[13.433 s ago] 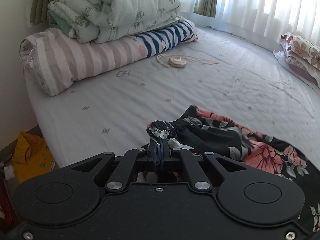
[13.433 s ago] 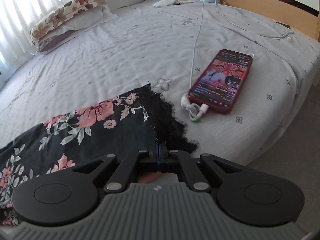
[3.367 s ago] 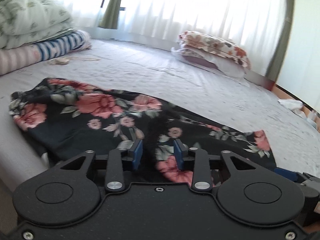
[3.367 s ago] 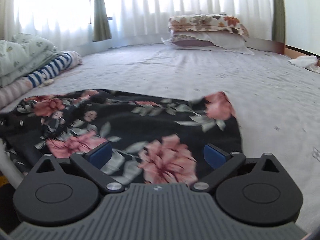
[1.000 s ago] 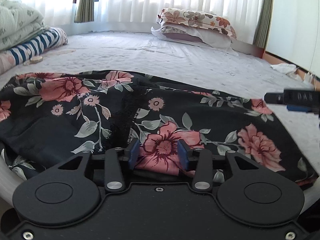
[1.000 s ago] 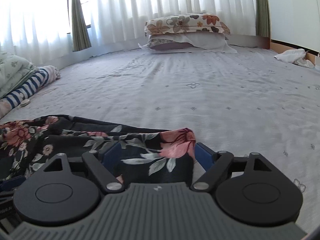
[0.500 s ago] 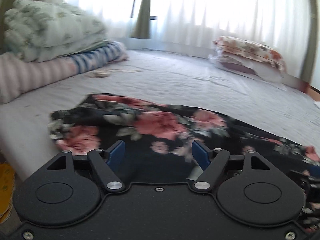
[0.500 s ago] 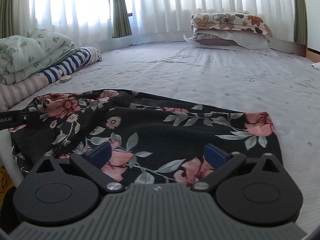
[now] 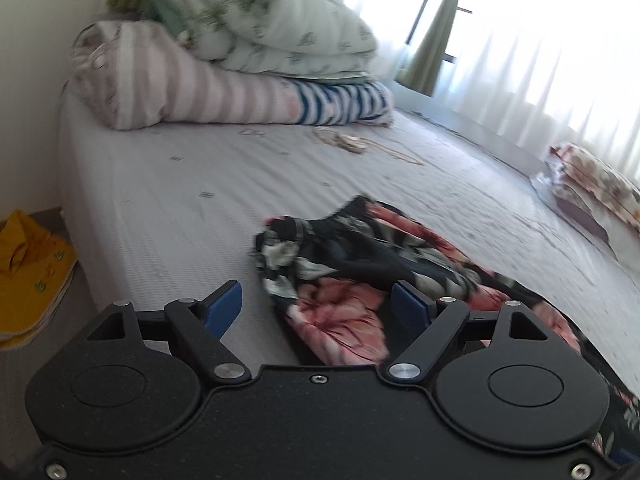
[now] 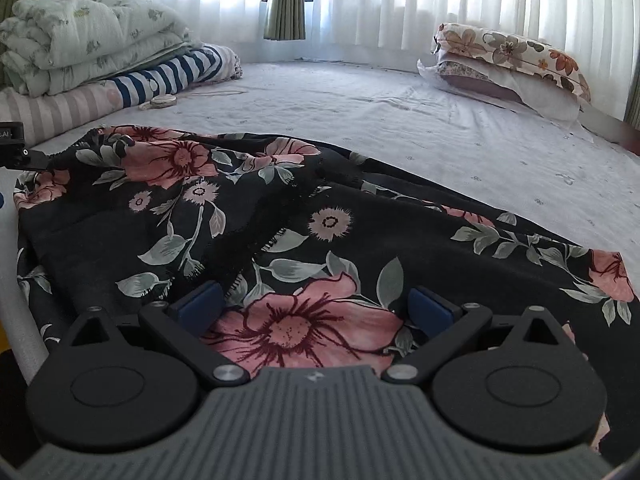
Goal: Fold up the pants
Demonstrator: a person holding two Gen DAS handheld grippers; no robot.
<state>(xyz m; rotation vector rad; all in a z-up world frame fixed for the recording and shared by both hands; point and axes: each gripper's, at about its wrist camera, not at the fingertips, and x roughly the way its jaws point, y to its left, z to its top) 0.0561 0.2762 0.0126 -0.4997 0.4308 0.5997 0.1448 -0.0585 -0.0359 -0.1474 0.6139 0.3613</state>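
Note:
The black floral pants [image 10: 280, 216] lie spread across the near edge of the bed, folded lengthwise, with the gathered waistband at the left end [image 9: 288, 240]. My left gripper [image 9: 318, 304] is open over the waistband end, its blue pads either side of the bunched fabric and holding nothing. My right gripper [image 10: 316, 308] is open just above the middle of the pants over a large pink flower, holding nothing. The tip of the left gripper shows at the left edge of the right wrist view [image 10: 16, 148].
Folded quilts and a striped roll [image 9: 224, 76] are stacked at the bed's left end. A small round item with a cord [image 9: 352, 142] lies near them. Floral pillows [image 10: 508, 60] sit by the curtained window. A yellow cloth [image 9: 28, 256] lies on the floor left of the bed.
My left gripper has swung left to the waistband end of the pants, still open. My right gripper has moved a little closer over the middle of the pants, still open.

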